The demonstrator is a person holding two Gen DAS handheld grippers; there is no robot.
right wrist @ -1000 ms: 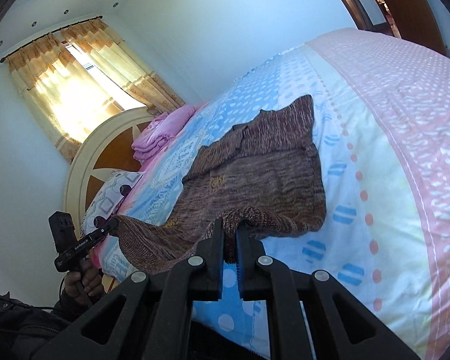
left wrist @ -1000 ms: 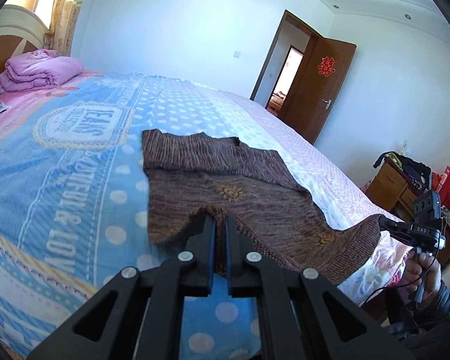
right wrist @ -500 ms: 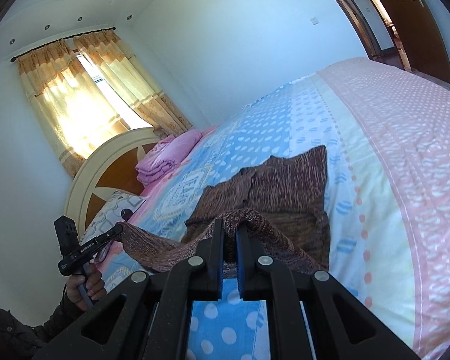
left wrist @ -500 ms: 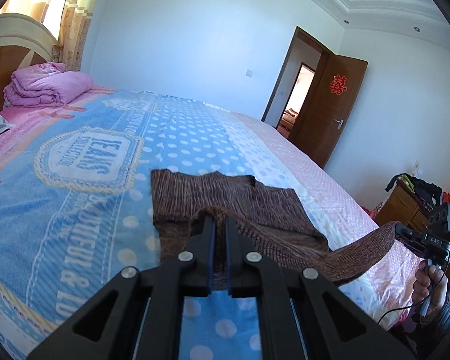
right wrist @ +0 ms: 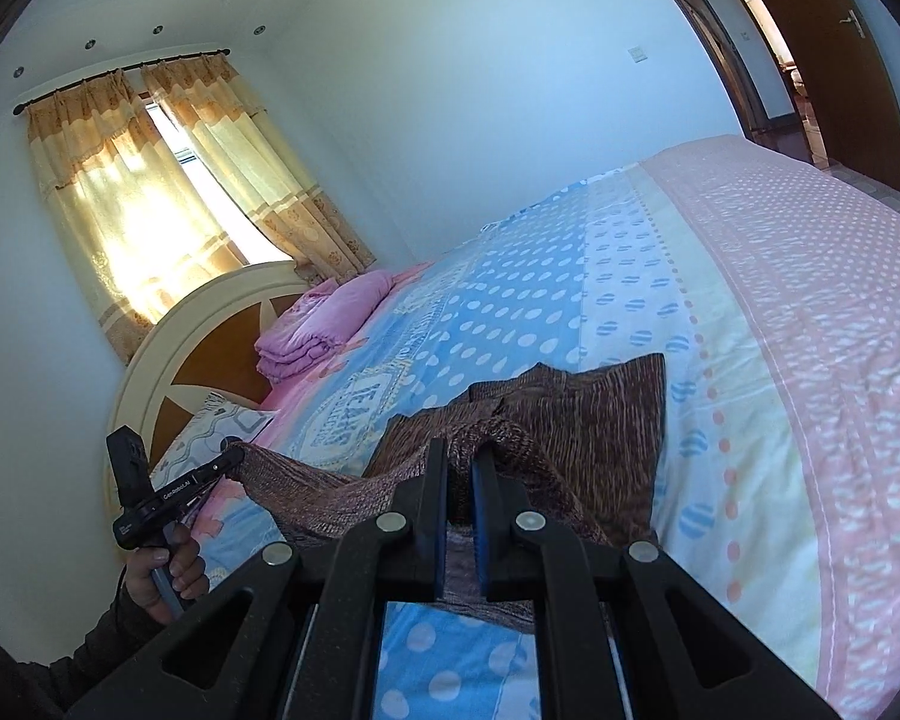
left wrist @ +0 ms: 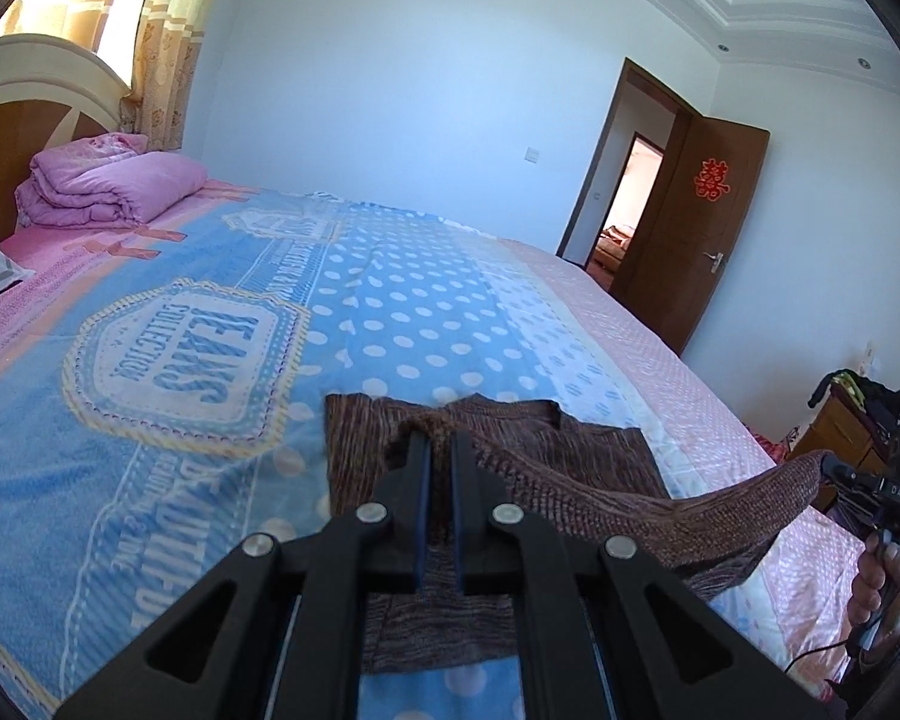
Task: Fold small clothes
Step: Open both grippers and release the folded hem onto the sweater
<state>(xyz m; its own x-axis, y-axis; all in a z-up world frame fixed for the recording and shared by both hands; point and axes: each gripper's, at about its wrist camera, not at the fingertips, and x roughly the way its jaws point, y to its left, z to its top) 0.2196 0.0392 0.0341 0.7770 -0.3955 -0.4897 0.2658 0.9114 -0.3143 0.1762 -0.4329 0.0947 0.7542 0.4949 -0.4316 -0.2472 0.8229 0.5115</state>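
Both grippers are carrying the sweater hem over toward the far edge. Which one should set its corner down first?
Neither clearly, in my judgement. The left gripper and right gripper are each shut on the brown sweater hem, lifted level over the bed. Lower both together.

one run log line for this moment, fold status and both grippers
step: fold in progress | left gripper: shut on brown knit garment | right gripper: shut on its lifted edge | rest of garment: flat on bedspread

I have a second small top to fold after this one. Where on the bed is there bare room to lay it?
Bare: the blue dotted band beyond the brown sweater, and the pink strip on its door side. Taken: the head end, with the folded pink quilt and a pillow, and the near edge, where both grippers hold the sweater.
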